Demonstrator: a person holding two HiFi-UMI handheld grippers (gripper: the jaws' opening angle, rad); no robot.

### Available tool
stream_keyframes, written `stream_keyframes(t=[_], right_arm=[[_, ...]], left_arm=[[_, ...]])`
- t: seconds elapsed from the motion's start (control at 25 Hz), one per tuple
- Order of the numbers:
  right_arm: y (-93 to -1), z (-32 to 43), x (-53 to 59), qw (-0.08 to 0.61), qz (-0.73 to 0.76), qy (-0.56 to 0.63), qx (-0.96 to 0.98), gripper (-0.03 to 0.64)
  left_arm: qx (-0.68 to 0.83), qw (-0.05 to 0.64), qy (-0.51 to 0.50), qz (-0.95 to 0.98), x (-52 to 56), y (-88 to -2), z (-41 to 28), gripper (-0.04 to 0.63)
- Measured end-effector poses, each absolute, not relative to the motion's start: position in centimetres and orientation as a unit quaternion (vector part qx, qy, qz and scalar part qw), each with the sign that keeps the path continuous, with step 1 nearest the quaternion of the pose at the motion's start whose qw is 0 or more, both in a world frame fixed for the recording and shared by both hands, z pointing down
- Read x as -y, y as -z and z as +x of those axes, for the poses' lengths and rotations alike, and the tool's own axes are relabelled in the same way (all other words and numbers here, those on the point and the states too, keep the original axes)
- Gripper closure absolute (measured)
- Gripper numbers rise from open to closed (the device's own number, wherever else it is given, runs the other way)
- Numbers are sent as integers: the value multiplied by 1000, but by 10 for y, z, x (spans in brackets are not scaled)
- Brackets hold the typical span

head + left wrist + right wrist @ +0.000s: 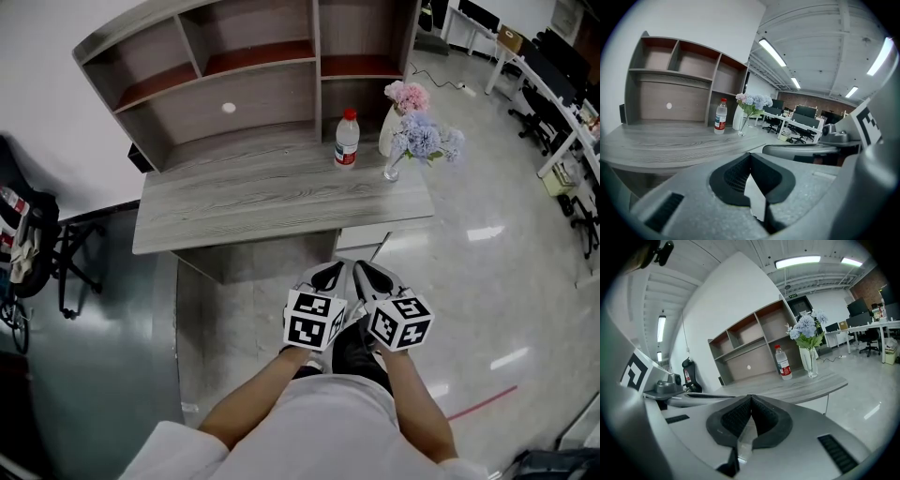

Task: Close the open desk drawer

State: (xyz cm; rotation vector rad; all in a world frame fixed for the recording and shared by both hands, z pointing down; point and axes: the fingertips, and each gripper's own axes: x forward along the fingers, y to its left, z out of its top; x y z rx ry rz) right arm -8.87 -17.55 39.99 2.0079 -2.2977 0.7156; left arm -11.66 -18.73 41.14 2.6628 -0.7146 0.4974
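A grey wooden desk [262, 202] with a shelf hutch [234, 89] stands ahead of me. Under its right end sits a white drawer unit [362, 239]. Its front pokes out a little past the desk's edge, and I cannot tell whether a drawer stands open. My left gripper [330, 273] and right gripper [374, 273] hang side by side in front of that unit, short of the desk and touching nothing. In the left gripper view the left gripper [750, 157] has its pads together and empty. The right gripper [751, 400] is likewise shut and empty.
On the desk's right end stand a water bottle [347, 139] with a red cap and two vases of flowers [420, 139]. A black chair [33, 246] is at the far left. Office desks and chairs [555, 89] line the right side across a glossy floor.
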Motion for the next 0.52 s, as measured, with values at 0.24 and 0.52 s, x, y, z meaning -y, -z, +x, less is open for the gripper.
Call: stream_keyframes(t=[0.24,0.52], right_arm=[[-394,-96,159,13,642,-225,732,615],[-393,-109,149,20,638,-229,735,615]], left_arm=[[249,167,-174,938,172,-406,-123,591],[248,167,-173,938,163,-402,-132,591]])
